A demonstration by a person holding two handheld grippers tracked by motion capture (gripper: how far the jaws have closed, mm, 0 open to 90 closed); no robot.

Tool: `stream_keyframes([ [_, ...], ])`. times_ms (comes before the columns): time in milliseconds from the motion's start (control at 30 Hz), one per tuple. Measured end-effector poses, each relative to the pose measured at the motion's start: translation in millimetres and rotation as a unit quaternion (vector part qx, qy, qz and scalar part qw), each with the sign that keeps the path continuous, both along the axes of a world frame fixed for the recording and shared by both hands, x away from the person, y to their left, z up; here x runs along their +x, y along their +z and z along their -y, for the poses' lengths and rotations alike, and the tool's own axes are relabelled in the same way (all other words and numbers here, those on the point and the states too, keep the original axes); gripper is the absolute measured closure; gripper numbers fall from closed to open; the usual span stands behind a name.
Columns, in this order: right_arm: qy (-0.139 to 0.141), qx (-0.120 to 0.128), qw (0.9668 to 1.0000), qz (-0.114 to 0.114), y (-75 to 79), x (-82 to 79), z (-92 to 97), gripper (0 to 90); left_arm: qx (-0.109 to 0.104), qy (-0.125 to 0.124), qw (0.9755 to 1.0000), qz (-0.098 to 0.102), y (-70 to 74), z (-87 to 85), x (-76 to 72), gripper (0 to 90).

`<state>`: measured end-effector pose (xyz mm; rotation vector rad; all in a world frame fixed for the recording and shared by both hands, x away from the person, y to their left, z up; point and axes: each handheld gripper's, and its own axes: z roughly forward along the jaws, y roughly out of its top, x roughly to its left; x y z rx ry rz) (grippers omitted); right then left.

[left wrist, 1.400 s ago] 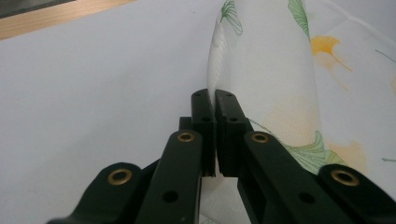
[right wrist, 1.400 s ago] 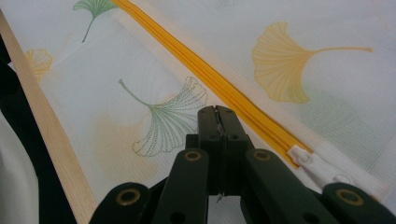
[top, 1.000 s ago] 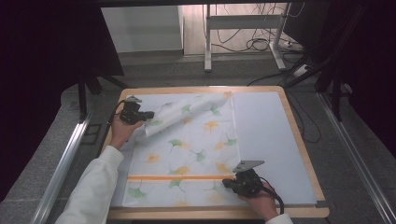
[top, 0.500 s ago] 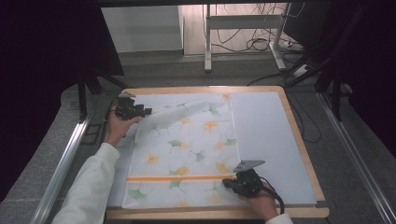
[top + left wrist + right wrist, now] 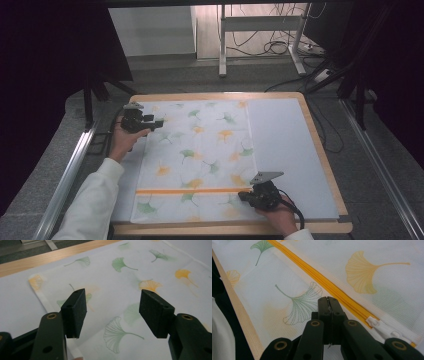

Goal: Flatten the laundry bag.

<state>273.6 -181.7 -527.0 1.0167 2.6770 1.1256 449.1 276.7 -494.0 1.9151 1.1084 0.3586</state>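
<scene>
In the high view the right gripper is covering the near right corner of the leaf-print cloth, and the picture's bottom edge is cutting off both sleeves. In the right gripper view the closed jaws are hiding the cloth beneath their tips, so whether they are pinching it is not showing; the white zipper pull is lying half hidden behind them.

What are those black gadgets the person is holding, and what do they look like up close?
They are two hand-held grippers. The left gripper has black arms with brass-ringed holes and flat rectangular black pads. The right gripper carries a grey three-cornered plate and trails a black cable. The person wears white sleeves.
</scene>
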Motion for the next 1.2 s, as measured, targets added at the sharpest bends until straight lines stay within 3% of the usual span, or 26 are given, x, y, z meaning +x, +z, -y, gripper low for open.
stream_keyframes([
  [567,0.001,-0.007,1.0,0.007,0.6,-1.6,-1.5,89.3,0.018,-0.042,0.9987,0.023,-3.6,30.3,-67.0,37.3],
  [633,0.002,-0.009,0.9999,0.011,0.7,-1.8,-1.7,89.3,0.013,-0.046,0.9985,0.026,-2.3,34.4,-74.3,37.3],
  [800,0.003,-0.014,0.9998,0.014,1.3,-3.0,-2.8,89.3,0.021,-0.077,0.9961,0.037,1.7,57.0,-103.4,37.1],
  [933,0.006,-0.022,0.9995,0.023,2.0,-4.4,-4.1,89.2,0.01,-0.094,0.9948,0.04,4.7,72.4,-122.8,37.1],
  [1200,0.006,-0.026,0.9993,0.028,2.2,-5.3,-4.5,89.2,0.014,-0.11,0.9933,0.031,0.7,91.8,-147.0,37.1],
])
